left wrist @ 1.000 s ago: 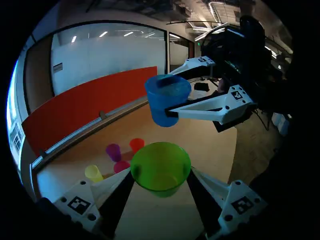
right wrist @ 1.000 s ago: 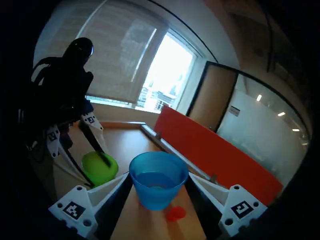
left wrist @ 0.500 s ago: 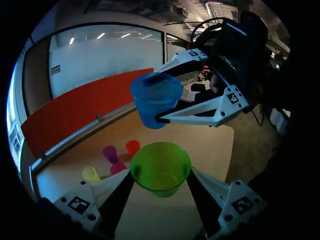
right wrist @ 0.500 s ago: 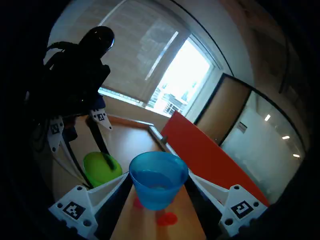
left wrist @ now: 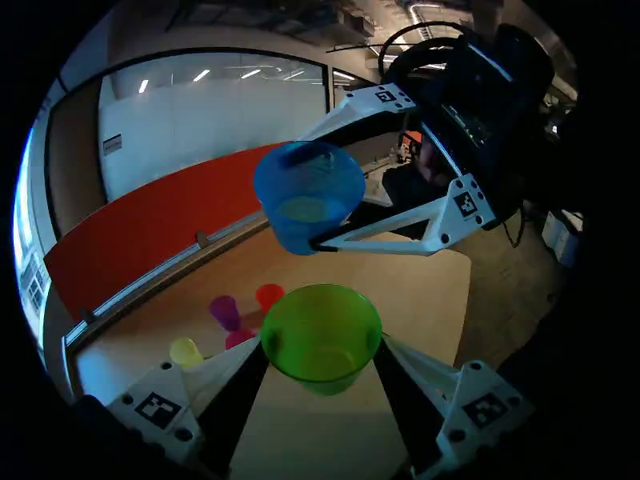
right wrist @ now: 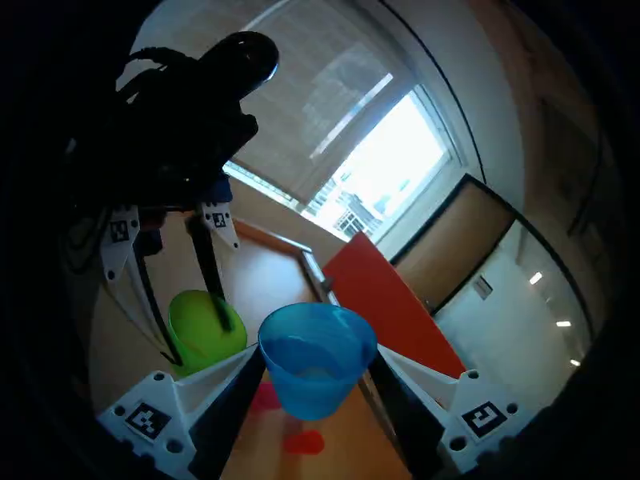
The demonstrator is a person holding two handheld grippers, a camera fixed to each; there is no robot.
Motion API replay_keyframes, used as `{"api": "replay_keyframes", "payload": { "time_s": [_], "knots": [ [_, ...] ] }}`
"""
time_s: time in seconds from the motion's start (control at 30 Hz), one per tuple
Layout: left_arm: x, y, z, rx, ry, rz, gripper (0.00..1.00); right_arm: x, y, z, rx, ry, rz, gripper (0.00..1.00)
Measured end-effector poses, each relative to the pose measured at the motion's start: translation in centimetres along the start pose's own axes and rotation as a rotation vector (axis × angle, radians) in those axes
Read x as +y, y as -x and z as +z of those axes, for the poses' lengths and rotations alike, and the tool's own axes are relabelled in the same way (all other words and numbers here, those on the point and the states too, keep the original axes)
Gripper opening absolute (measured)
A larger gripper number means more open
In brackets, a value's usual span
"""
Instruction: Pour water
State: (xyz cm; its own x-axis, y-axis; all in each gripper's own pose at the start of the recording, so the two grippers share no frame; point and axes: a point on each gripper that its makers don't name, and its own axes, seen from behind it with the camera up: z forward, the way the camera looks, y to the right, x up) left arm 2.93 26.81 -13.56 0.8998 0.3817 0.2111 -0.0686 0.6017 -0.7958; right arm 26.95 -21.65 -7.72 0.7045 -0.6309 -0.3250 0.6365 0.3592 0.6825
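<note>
The right claw [right wrist: 318,374], clamped on the translucent blue plastic cup [left wrist: 308,196], should tip it slowly over the translucent green plastic cup [left wrist: 322,324] clamped in the left claw [left wrist: 322,352].

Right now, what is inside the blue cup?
Water: the right gripper view looks into the blue cup, clamped in the right gripper, and shows it partly filled. The bottom is blurred beneath the water, so anything lying there cannot be told.

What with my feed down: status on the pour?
Left claw shut on green cup. Right claw shut on blue cup of water, tilted, higher than green. Nothing between.
</note>
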Motion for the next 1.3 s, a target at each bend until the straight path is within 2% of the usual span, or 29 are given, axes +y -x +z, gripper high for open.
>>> {"api": "replay_keyframes", "payload": {
  "time_s": [0.4, 1.3],
  "knots": [
    [0.0, -0.5, 0.3, 0.003, 0.005, 0.009, 0.86, 0.1, -0.6, 0.2, -0.008, -0.017, -0.116, 0.91],
    [0.2, -1.1, 0.6, 0.008, 0.013, 0.019, 0.86, 0.3, -1.1, 0.7, -0.03, -0.049, -0.312, 0.91]
  ]
}}
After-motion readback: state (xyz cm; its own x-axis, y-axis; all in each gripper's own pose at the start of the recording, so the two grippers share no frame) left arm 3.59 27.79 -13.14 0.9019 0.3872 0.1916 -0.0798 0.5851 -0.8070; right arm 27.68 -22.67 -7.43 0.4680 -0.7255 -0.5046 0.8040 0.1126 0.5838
